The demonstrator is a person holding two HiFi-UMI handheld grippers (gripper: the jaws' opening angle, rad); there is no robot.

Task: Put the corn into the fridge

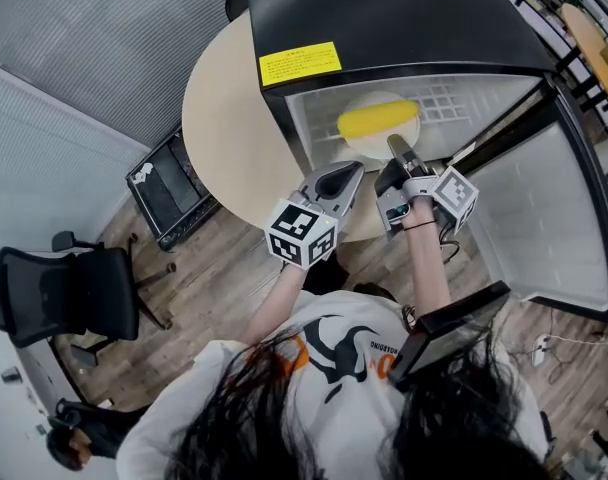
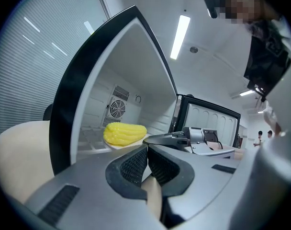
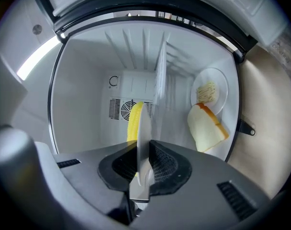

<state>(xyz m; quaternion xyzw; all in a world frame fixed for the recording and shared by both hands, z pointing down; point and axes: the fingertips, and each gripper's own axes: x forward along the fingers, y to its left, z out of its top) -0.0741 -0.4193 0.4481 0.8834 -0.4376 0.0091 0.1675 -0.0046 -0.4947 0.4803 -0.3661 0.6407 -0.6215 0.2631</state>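
A yellow corn cob (image 1: 378,120) lies on a white plate (image 1: 359,146) on the wire shelf inside the open black mini fridge (image 1: 384,18). My right gripper (image 1: 396,149) reaches into the fridge mouth and is shut on the plate's near rim. In the right gripper view the plate (image 3: 141,126) stands edge-on between the pads of the right gripper (image 3: 143,163), with the corn (image 3: 132,121) behind it. My left gripper (image 1: 350,175) hovers just left of the right one, outside the fridge, shut and empty. In the left gripper view, the left gripper (image 2: 146,163) points toward the corn (image 2: 124,133).
The fridge door (image 1: 544,218) stands swung open to the right. Deeper inside the fridge are a slice of bread (image 3: 207,123) and a small plate with food (image 3: 210,92). The fridge sits on a round beige table (image 1: 224,118). An office chair (image 1: 74,288) and a black box (image 1: 169,190) stand on the floor at left.
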